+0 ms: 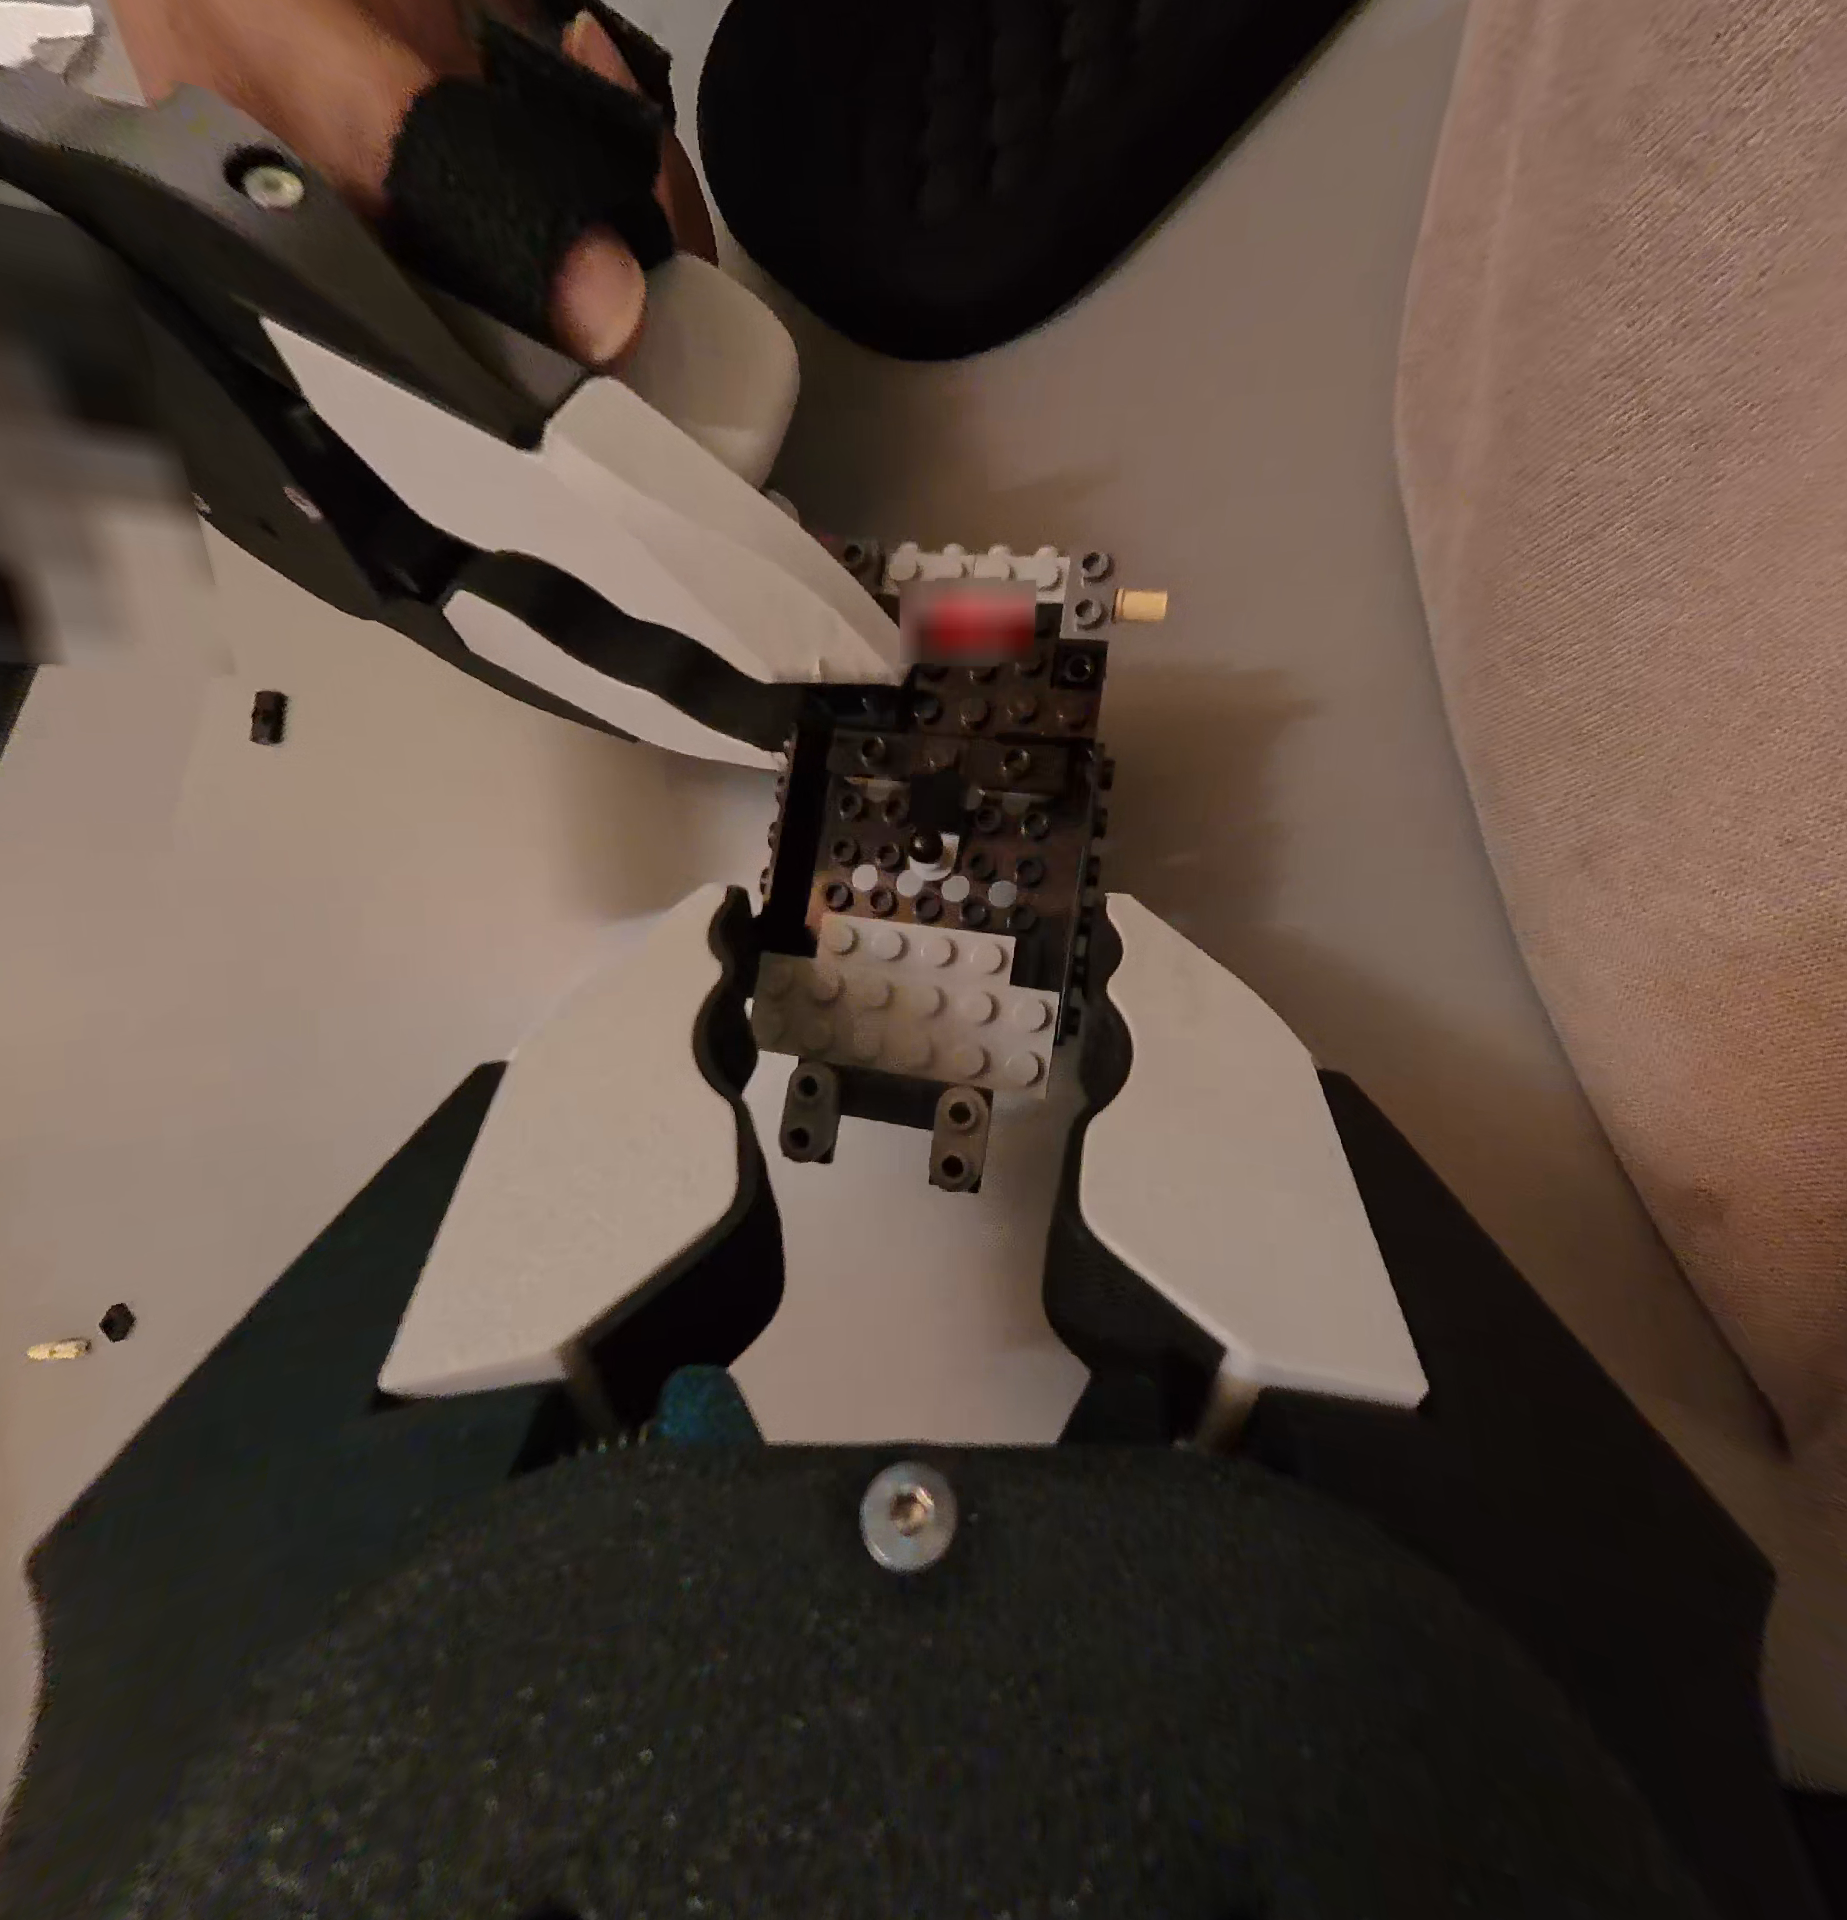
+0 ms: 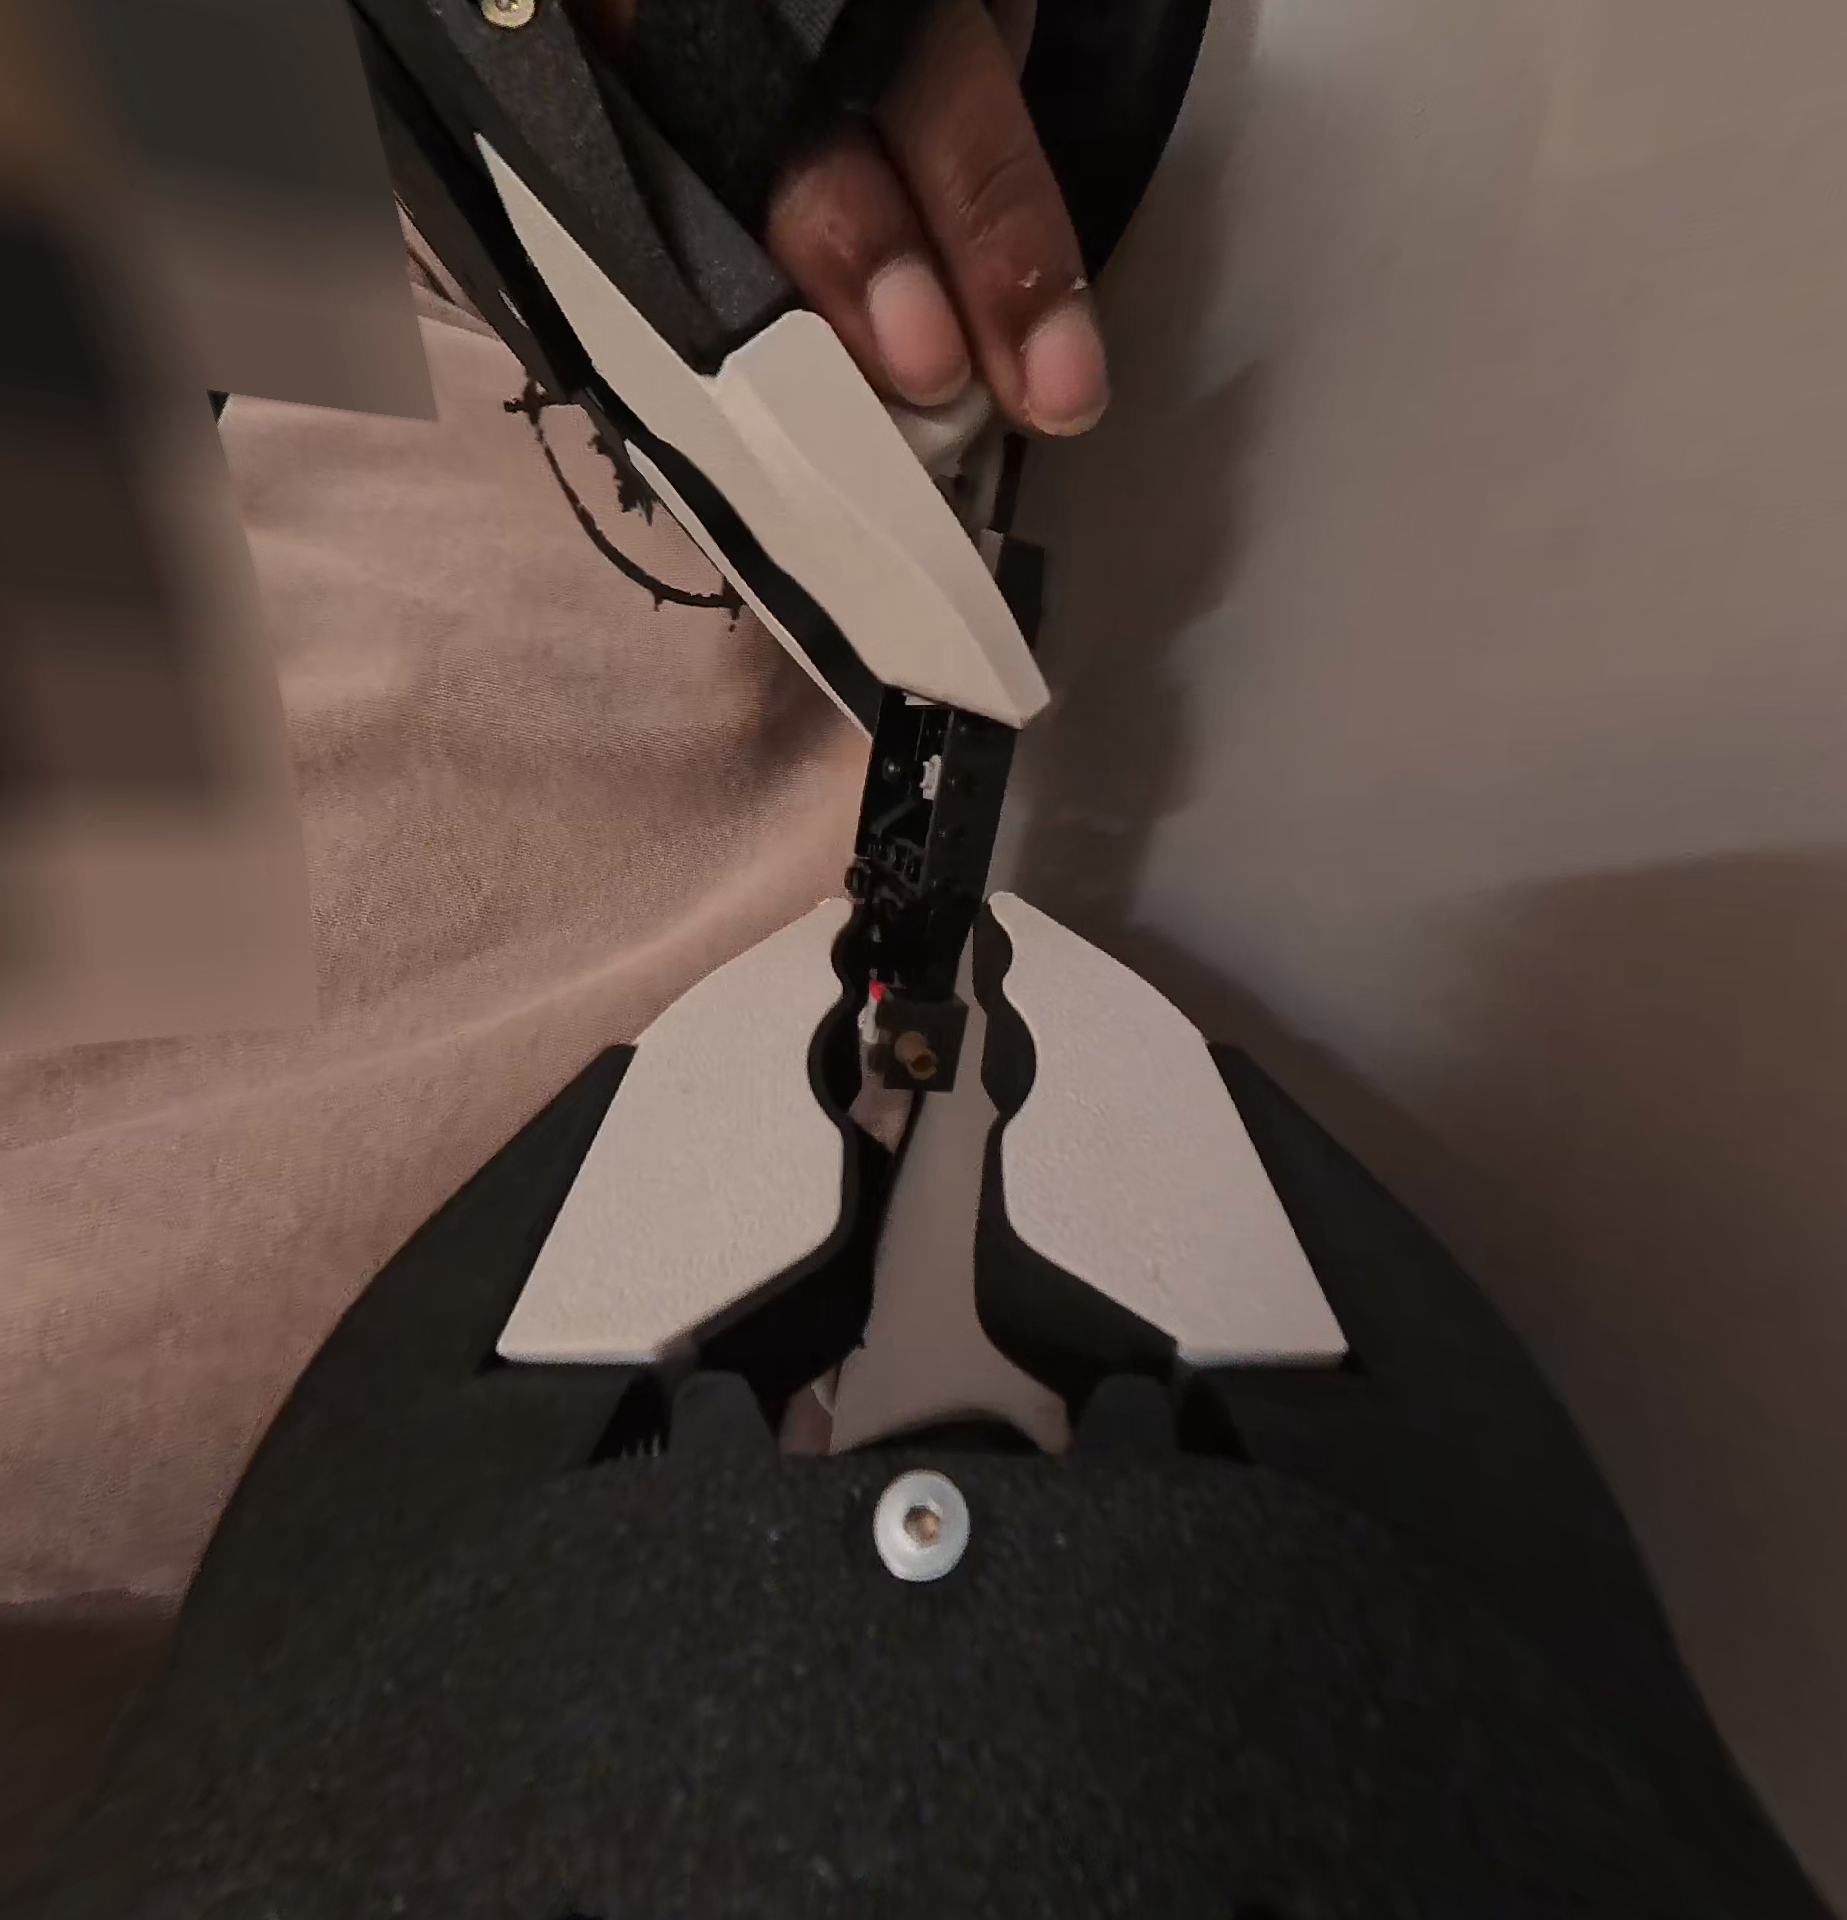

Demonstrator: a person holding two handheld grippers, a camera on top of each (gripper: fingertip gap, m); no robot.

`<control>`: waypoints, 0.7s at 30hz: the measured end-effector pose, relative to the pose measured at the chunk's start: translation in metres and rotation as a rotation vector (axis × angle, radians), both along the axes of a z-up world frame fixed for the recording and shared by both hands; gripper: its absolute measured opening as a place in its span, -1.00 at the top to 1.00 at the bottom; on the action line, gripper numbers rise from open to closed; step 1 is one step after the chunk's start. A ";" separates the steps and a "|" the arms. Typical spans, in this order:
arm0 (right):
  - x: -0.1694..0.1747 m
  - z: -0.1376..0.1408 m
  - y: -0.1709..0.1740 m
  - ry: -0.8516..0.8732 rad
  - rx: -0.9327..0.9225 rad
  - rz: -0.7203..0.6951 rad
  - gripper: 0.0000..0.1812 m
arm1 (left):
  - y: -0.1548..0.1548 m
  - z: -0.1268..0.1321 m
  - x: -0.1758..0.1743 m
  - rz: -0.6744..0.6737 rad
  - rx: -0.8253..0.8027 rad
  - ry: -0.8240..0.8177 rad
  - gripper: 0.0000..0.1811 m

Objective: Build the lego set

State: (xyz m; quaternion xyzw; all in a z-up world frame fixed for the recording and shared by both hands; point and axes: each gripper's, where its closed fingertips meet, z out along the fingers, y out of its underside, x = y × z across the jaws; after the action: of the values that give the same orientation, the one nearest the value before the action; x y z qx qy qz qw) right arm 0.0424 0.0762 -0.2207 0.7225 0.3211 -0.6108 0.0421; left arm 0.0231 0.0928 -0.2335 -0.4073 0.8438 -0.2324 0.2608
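Above the pale worktop [image 1: 275, 1039], the left claw [image 1: 908, 977] clenches the near end of the lego build [image 1: 940, 831], steadying it studs-up, while the right claw [image 2: 914, 977] grips its far end edge-on, likely bracing it for pressing parts together

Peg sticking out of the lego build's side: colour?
Tan peg; left wrist view shows it best.

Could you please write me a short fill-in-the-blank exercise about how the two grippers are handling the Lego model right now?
1. The Lego model is held by ____ grippers at once.
2. The left gripper clamps the end covered with light ____ plates.
3. The tan pin sticks out at the end held by the ____ gripper.

Missing words: two; grey; right
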 end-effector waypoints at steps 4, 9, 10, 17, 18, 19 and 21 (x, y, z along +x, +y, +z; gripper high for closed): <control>0.000 0.000 -0.002 0.000 0.070 -0.013 0.82 | -0.004 0.009 0.001 -0.019 0.050 -0.050 0.33; -0.001 0.006 -0.006 0.017 0.164 -0.032 0.84 | -0.007 0.017 0.001 -0.054 0.097 -0.110 0.33; 0.000 0.007 -0.007 0.025 0.177 -0.036 0.85 | -0.008 0.018 0.002 -0.064 0.102 -0.125 0.33; -0.002 0.013 -0.008 0.061 0.224 -0.092 0.86 | -0.009 0.025 0.001 -0.101 0.170 -0.186 0.33; -0.003 0.014 -0.008 0.064 0.225 -0.103 0.86 | -0.009 0.025 0.001 -0.103 0.174 -0.191 0.33; -0.003 0.015 -0.010 0.073 0.227 -0.107 0.86 | -0.011 0.027 0.001 -0.107 0.170 -0.199 0.33; -0.003 0.017 -0.012 0.090 0.233 -0.106 0.86 | -0.014 0.030 0.001 -0.122 0.176 -0.220 0.33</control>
State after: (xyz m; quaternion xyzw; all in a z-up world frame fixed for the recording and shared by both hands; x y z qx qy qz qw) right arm 0.0395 0.0639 -0.2034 0.7103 0.3530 -0.6025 -0.0889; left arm 0.0242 0.0785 -0.2034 -0.3027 0.8505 -0.2161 0.3719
